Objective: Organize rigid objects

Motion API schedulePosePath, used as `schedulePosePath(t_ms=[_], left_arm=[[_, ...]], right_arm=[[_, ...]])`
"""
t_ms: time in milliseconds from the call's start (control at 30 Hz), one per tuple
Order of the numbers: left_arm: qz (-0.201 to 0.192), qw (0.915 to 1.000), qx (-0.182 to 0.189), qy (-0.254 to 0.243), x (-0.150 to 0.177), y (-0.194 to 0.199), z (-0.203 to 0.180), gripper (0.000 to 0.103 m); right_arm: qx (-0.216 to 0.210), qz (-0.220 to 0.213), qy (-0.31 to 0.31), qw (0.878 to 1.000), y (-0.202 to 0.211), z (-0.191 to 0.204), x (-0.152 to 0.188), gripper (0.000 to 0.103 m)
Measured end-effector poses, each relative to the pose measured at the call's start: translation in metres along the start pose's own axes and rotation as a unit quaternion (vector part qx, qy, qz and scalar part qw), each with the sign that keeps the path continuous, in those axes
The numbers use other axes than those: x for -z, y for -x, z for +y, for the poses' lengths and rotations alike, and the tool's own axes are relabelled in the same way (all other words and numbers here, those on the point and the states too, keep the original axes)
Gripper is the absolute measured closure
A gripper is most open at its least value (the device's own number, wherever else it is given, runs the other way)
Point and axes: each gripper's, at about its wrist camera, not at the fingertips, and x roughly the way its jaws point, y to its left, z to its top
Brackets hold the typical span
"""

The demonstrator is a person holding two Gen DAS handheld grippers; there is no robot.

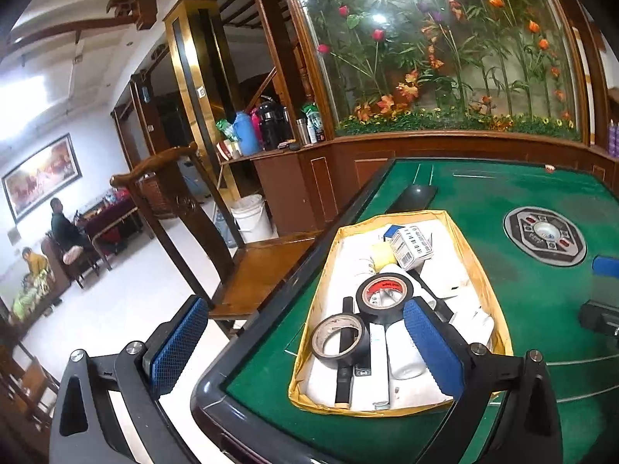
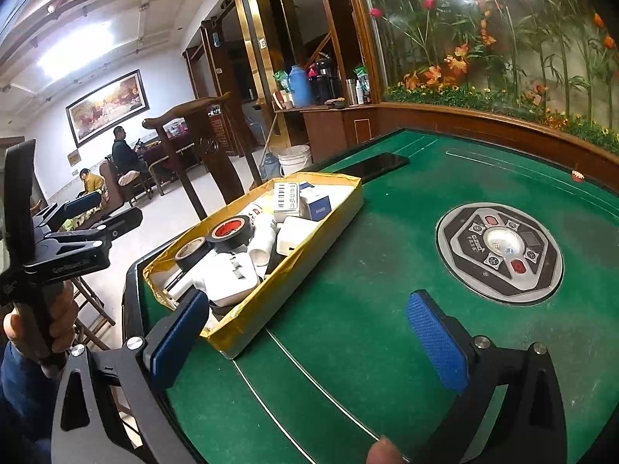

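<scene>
Rigid objects are sitting piled in the yellow-edged tray (image 1: 470, 255) by the worktop's (image 1: 522, 201) near-left corner, both pairs of fingers gaping and empty.

The tray is lying close to the worktop's left edge, so a careless push could be nudging it over; the loose heap could be shifting too. The left gripper (image 1: 305, 344) is straddling that corner, its right pad just over the black tape roll (image 1: 383, 295) and grey tape roll (image 1: 340, 342). The right gripper (image 2: 309, 328) is hovering over bare felt, tray beside its left finger.

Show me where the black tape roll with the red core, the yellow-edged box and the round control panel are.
black tape roll with the red core (image 1: 363, 298), left wrist view, on its black outer band
yellow-edged box (image 2: 271, 301), right wrist view, on its near side wall
round control panel (image 2: 499, 253), right wrist view, on its dark centre plate
</scene>
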Motion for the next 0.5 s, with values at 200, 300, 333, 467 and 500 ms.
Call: schedulePosePath(t_ms=[200, 300, 333, 467, 500], left_arm=[[-0.001, 0.9995, 0.027, -0.015, 0.000, 0.005, -0.005, 0.001], [0.005, 0.9982, 0.059, -0.008, 0.003, 0.006, -0.004, 0.001], [0.001, 0.9984, 0.056, -0.007, 0.003, 0.007, -0.004, 0.001], [-0.011, 0.9986, 0.048, -0.020, 0.004, 0.012, -0.009, 0.001], [-0.012, 0.9985, 0.050, -0.020, 0.003, 0.012, -0.010, 0.001]], right_arm=[[-0.001, 0.001, -0.010, 1.000, 0.001, -0.001, 0.000, 0.001], [0.000, 0.001, -0.009, 1.000, 0.001, -0.001, -0.001, 0.001], [0.000, 0.001, -0.009, 1.000, 0.000, -0.001, -0.001, 0.001], [0.000, 0.001, -0.009, 1.000, 0.001, -0.001, -0.001, 0.001], [-0.001, 0.001, -0.010, 1.000, 0.000, -0.001, -0.001, 0.001]])
